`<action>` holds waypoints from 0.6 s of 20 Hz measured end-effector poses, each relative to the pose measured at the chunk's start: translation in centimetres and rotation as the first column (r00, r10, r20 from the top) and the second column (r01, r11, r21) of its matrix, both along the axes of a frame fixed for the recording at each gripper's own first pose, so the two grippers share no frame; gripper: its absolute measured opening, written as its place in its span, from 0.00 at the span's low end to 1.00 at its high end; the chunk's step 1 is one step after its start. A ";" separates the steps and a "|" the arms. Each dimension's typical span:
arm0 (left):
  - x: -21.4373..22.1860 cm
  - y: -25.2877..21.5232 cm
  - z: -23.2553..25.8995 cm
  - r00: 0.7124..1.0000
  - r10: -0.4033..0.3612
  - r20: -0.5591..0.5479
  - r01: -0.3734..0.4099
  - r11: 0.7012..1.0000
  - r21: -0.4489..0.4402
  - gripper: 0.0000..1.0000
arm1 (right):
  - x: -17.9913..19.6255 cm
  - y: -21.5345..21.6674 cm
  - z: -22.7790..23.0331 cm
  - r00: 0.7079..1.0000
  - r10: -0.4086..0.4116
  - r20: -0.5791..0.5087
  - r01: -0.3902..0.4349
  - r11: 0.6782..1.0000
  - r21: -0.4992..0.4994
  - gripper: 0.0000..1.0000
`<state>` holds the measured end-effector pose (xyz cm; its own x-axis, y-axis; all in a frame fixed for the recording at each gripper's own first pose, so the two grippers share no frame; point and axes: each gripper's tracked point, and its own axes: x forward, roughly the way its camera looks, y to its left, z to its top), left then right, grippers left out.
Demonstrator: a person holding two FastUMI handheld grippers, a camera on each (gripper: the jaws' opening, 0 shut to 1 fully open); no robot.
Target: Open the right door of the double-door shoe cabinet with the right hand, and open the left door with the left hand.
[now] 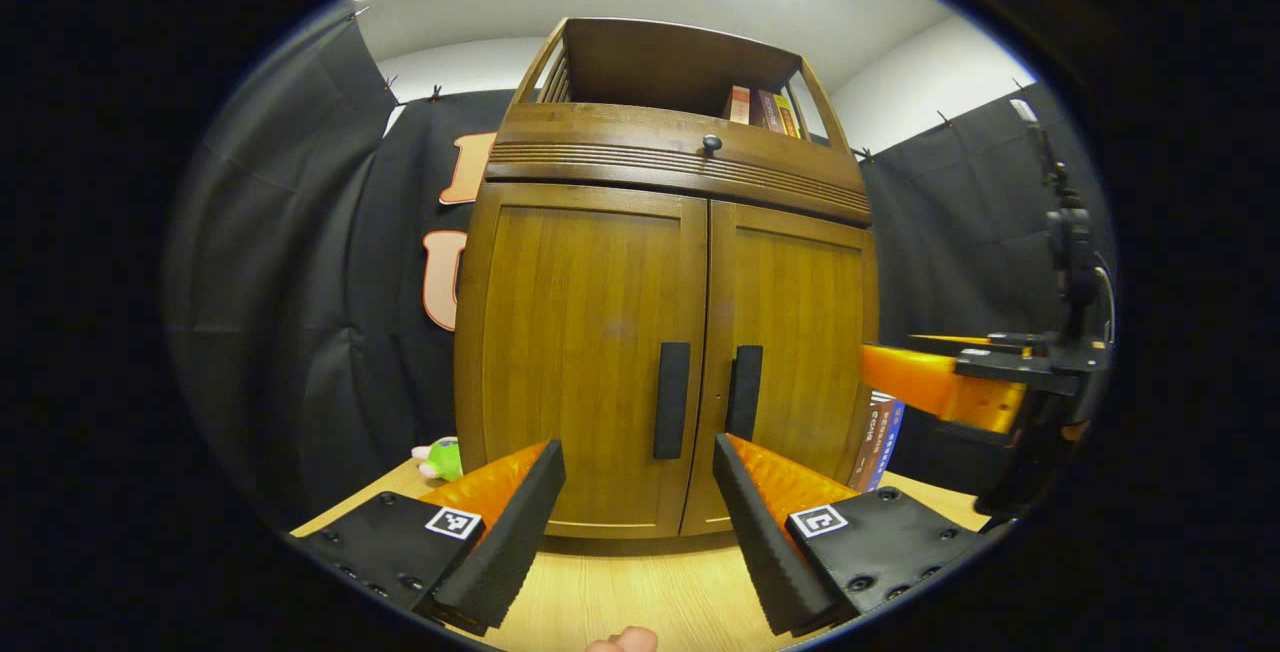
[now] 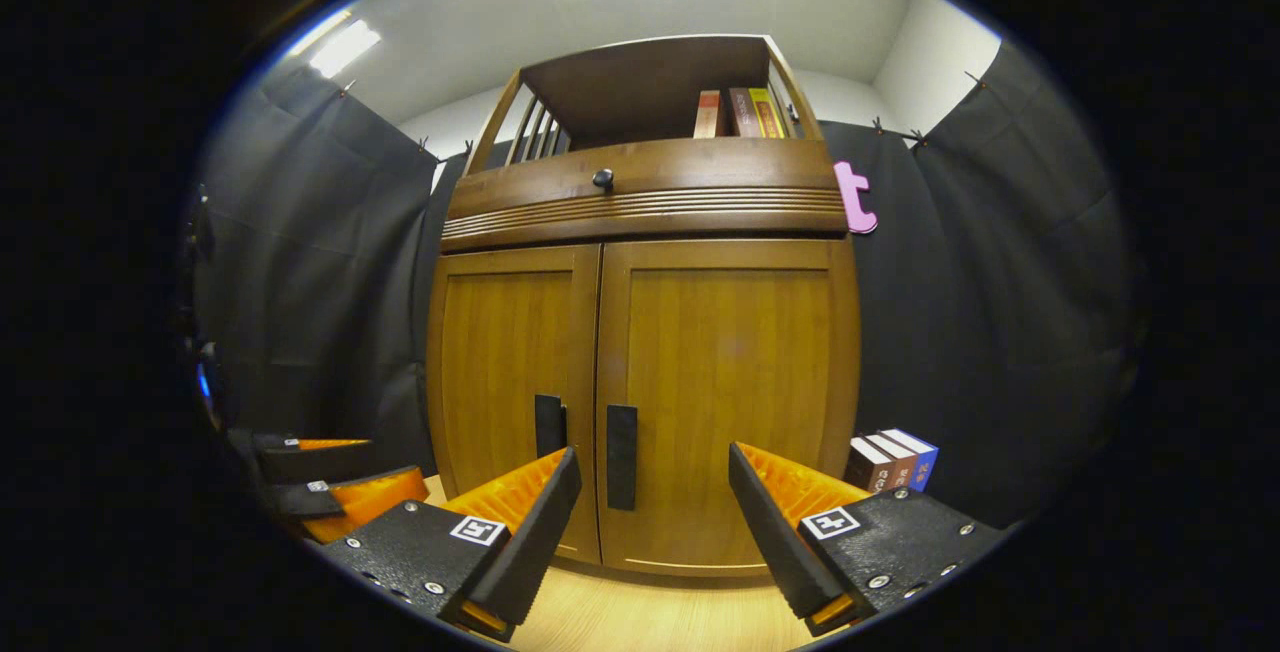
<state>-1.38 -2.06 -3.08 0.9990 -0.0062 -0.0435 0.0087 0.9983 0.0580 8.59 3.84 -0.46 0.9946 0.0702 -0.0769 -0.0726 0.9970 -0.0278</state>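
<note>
shoe cabinet (image 2: 640, 352): both doors closed, books (image 2: 740, 114) on top shelf | left gripper (image 1: 640, 522): wide, holding nothing | right gripper (image 2: 655, 532): wide, holding nothing, facing doors

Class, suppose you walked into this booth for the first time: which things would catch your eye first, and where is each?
The wooden shoe cabinet stands centre on the table, both doors shut, with dark vertical handles at the seam. Books sit on its top shelf at the right. The left gripper and right gripper stand open before the doors.
</note>
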 end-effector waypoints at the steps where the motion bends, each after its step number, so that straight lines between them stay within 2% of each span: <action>1: 0.0 0.1 0.0 1.000 -0.004 -0.003 0.004 1.000 -0.011 1.00 | 1.6 0.2 -0.4 1.000 -0.005 0.001 0.005 1.000 -0.001 0.92; 2: 0.0 0.0 0.1 1.000 -0.010 -0.002 0.010 1.000 -0.012 0.96 | 3.2 0.4 -0.7 1.000 -0.012 0.008 0.012 1.000 -0.006 0.92; 5: -0.5 0.7 -0.2 1.000 0.002 -0.006 -0.002 1.000 0.026 0.96 | 6.7 1.5 -1.7 1.000 -0.018 0.007 0.018 1.000 -0.002 0.92; 6: -0.6 0.7 -0.3 1.000 -0.003 -0.005 0.003 1.000 0.025 1.00 | 7.5 1.7 -1.9 1.000 -0.024 0.003 0.024 1.000 0.009 0.92; 12: -1.1 1.5 -0.9 1.000 -0.008 -0.026 0.008 1.000 0.014 0.96 | 12.0 2.9 -3.4 0.999 -0.044 -0.031 0.045 0.998 0.032 0.92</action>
<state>-2.53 -0.55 -4.00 0.9975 -0.0132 -0.0696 0.0182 0.9973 0.0717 20.56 6.77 -3.82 0.9940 0.0290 -0.1055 -0.0284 0.9996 0.0067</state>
